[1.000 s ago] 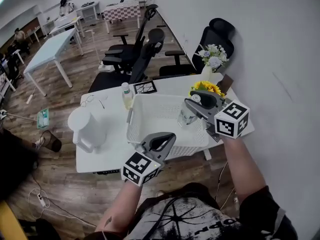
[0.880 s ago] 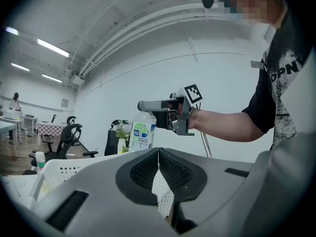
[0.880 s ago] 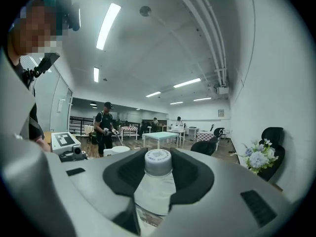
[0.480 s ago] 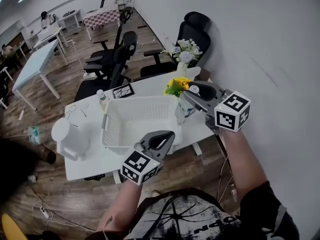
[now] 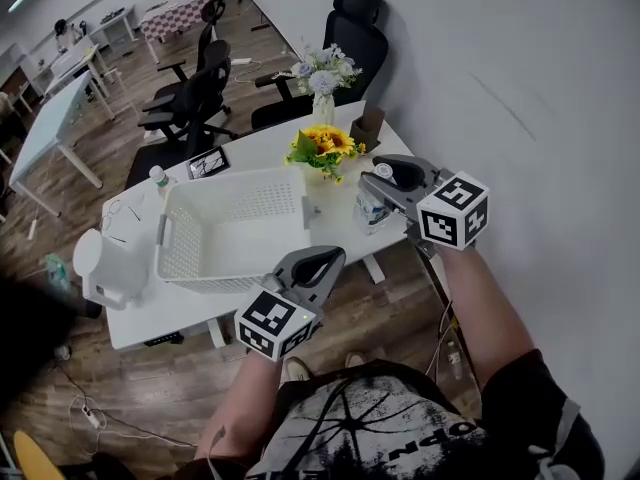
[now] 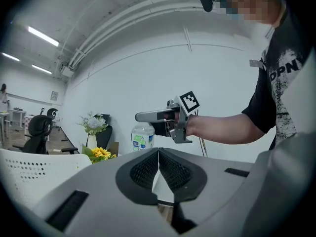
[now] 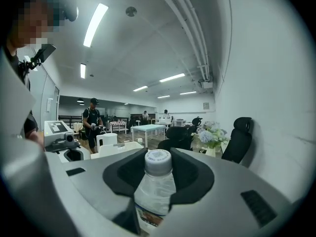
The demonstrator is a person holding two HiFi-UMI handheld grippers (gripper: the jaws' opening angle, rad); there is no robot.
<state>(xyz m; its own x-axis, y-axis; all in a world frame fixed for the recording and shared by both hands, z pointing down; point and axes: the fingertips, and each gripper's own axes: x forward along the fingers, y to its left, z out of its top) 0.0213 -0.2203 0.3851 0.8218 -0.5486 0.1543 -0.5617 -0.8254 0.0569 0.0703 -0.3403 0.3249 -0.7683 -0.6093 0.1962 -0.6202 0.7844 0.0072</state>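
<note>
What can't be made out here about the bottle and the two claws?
Label of the bottle: right gripper view, the right claw covers most of it; head view, too small.
Whether the bottle stands on the table or is lifted: left gripper view, the left claw hides its base; head view, right claw overhangs it.
</note>
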